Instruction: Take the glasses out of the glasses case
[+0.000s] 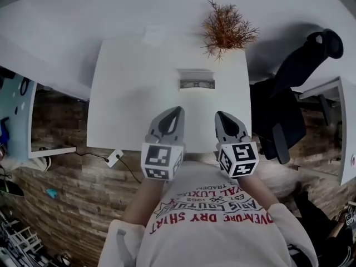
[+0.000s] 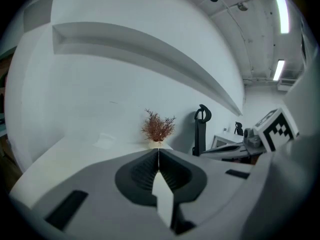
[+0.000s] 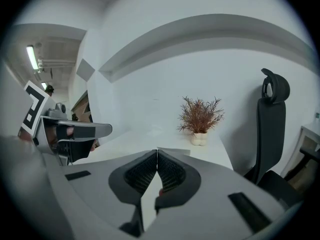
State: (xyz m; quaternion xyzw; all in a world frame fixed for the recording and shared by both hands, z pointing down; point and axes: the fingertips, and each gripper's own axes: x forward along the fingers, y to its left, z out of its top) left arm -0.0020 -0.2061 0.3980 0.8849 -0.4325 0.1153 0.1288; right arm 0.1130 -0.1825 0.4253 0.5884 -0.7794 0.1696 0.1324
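The glasses case (image 1: 196, 80) is a pale, closed box lying on the white table (image 1: 128, 93), in front of the dried plant. Both grippers hover over the table's near edge, short of the case and apart from it. My left gripper (image 1: 178, 110) is shut with nothing between its ribbed pads (image 2: 150, 166). My right gripper (image 1: 219, 114) is shut and empty too; in its own view the jaws meet at the tips (image 3: 157, 151), and a pale corner of the case (image 3: 175, 151) shows just beyond them. No glasses are visible.
A dried brown plant (image 1: 227, 29) in a small white pot stands at the table's far right corner. A black office chair (image 1: 295, 88) sits right of the table. A white wall backs the table. A power strip (image 1: 114, 158) lies on the wooden floor at left.
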